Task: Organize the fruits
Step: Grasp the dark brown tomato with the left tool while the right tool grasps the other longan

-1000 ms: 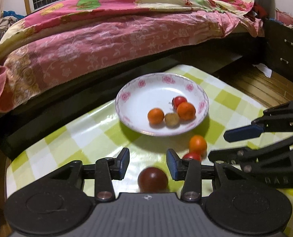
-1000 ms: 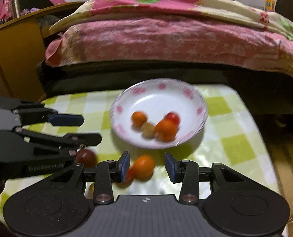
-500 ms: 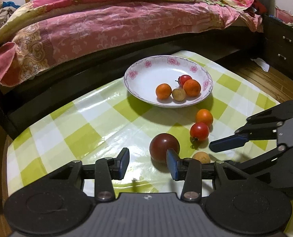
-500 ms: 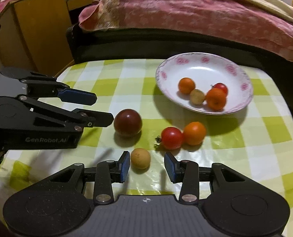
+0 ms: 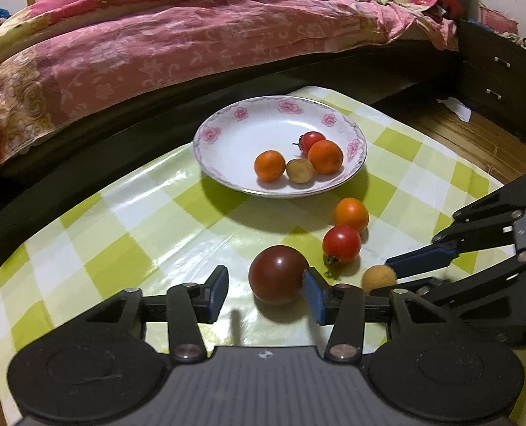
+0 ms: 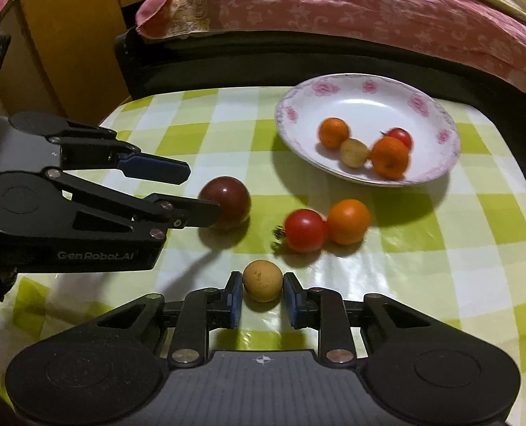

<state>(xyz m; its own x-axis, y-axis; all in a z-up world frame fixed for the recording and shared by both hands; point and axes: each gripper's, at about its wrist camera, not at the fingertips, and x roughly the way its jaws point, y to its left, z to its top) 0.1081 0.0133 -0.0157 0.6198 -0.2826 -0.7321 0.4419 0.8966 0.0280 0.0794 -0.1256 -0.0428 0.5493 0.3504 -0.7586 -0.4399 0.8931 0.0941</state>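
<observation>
A dark red plum (image 5: 279,273) lies on the checked tablecloth between the opening jaws of my left gripper (image 5: 266,294), touching only the right pad. My right gripper (image 6: 262,293) is shut on a small tan fruit (image 6: 262,280) that rests on the cloth. A red tomato (image 6: 303,230) and an orange fruit (image 6: 348,220) sit side by side just beyond. The white flowered plate (image 5: 206,149) farther back holds two orange fruits, a tomato and a tan fruit. In the right wrist view the left gripper (image 6: 202,193) sits at the plum (image 6: 227,200).
A bed with a pink quilt (image 5: 192,42) runs along the far side of the table. A dark drawer unit (image 5: 500,71) stands at the right, a wooden cabinet (image 6: 67,53) at the left. The tablecloth's edge (image 5: 0,277) drops off close on the left.
The right gripper shifted from the orange fruit to the tan fruit and closed on it. The left gripper's jaws spread wider beside the plum.
</observation>
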